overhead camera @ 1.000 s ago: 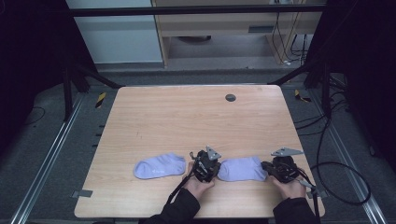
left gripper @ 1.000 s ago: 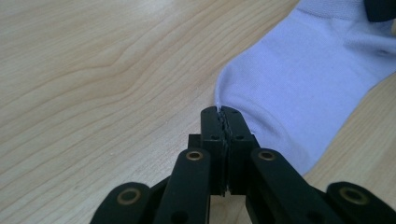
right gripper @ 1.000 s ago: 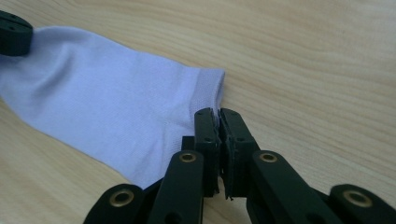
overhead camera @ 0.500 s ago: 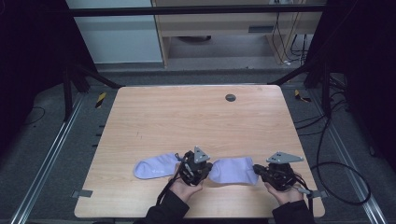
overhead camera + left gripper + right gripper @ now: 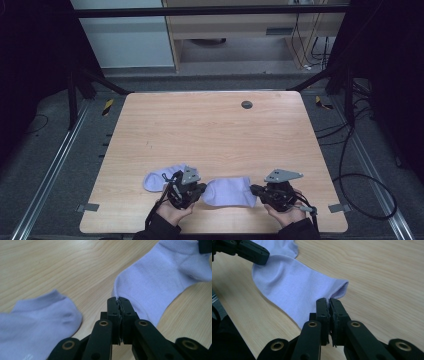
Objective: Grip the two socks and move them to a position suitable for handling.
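Two pale lavender socks are near the front edge of the wooden table [image 5: 210, 130]. One sock [image 5: 230, 191] [image 5: 160, 277] [image 5: 292, 287] is stretched between both grippers, low over the table. My left gripper [image 5: 202, 190] [image 5: 117, 300] is shut on its rounded end. My right gripper [image 5: 254, 190] [image 5: 329, 301] is shut on its opposite edge, by the cuff. The other sock [image 5: 160, 179] [image 5: 32, 320] lies flat just left of my left gripper, partly behind it in the high view.
A small black disc [image 5: 246, 104] sits near the table's far edge. Black frame posts stand at the far corners, and cables [image 5: 360, 180] trail over the floor to the right. The table's front edge runs just below both hands.
Both grippers have moved left and toward the front edge, carrying the held sock with them. Its left end now sits close to the lying sock. The jaws stayed shut.
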`<move>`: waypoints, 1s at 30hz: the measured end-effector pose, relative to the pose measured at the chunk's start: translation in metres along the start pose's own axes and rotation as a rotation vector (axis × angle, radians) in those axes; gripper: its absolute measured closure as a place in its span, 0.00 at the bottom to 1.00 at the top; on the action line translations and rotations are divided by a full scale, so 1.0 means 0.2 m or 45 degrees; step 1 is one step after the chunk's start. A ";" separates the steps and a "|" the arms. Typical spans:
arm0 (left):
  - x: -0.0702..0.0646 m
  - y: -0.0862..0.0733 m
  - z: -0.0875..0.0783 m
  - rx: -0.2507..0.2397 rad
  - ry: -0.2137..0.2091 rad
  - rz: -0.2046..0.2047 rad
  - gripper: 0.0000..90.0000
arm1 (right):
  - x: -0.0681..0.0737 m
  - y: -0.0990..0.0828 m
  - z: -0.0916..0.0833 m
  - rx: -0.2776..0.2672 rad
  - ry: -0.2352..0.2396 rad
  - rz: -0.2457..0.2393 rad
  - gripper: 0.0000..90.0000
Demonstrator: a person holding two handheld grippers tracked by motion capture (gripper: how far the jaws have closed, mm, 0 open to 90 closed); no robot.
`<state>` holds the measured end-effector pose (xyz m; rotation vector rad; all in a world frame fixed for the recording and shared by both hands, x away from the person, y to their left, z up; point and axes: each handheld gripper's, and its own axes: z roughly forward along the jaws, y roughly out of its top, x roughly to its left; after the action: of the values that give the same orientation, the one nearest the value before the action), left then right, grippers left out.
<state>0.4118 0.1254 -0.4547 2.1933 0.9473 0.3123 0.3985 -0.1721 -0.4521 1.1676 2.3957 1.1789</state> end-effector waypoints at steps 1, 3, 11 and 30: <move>0.01 -0.02 -0.01 0.005 0.001 -0.006 0.98 | 0.01 0.00 0.01 0.009 0.009 0.001 0.96; 0.03 -0.05 -0.01 0.028 0.003 -0.013 0.98 | 0.03 0.00 0.04 0.019 0.025 0.000 0.96; 0.08 -0.12 0.02 0.092 0.026 -0.040 0.97 | 0.05 -0.02 0.12 0.069 0.048 0.010 0.96; 0.10 -0.12 0.02 0.010 0.078 -0.033 0.68 | -0.01 -0.07 0.13 0.047 -0.036 0.023 0.82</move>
<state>0.4144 0.1483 -0.4742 2.1874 1.0110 0.3657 0.4057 -0.1640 -0.4796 1.2114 2.4003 1.1204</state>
